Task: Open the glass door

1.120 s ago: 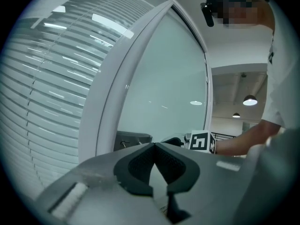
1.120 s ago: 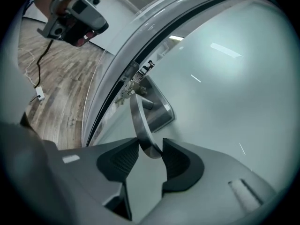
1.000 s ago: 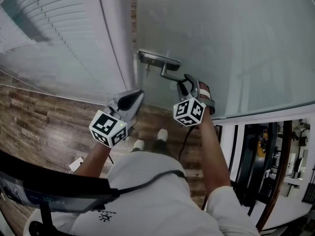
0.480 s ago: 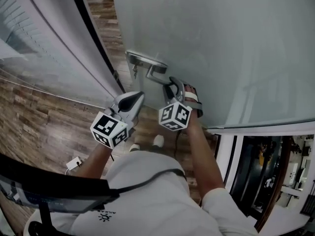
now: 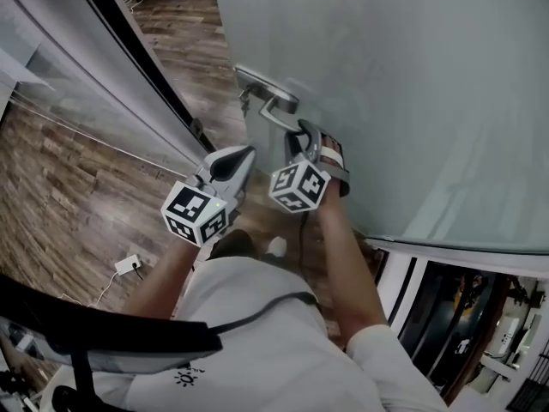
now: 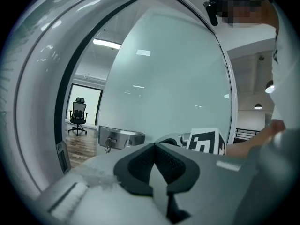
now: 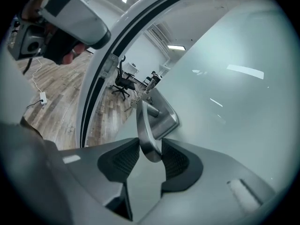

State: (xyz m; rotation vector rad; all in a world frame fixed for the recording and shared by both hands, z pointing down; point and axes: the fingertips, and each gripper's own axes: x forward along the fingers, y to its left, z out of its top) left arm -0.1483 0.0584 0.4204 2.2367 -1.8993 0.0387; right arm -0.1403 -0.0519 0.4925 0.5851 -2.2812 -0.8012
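The frosted glass door [image 5: 412, 84] stands ajar, and its edge is apart from the dark frame [image 5: 137, 50]. Its metal lever handle [image 5: 279, 110] juts from a lock plate [image 5: 257, 82]. My right gripper [image 5: 302, 140] is shut on the lever's end. In the right gripper view the handle [image 7: 146, 130] sits pinched between both pads, with the gripper [image 7: 151, 149] around it. My left gripper [image 5: 244, 154] hovers beside the door's edge, below and left of the handle. It [image 6: 154, 146] is shut, holds nothing, and points at the lock plate [image 6: 119, 137].
A glass wall [image 5: 51, 84] runs left of the frame. The wood floor [image 5: 60, 196] carries a white plug and cable [image 5: 129, 264]. Through the gap I see office chairs [image 6: 78, 116]. The person's feet [image 5: 274, 247] stand close to the door.
The door has swung further open on the right gripper's grip, so the gap at the frame is wider and shows the room beyond. The left gripper has shifted slightly along with it.
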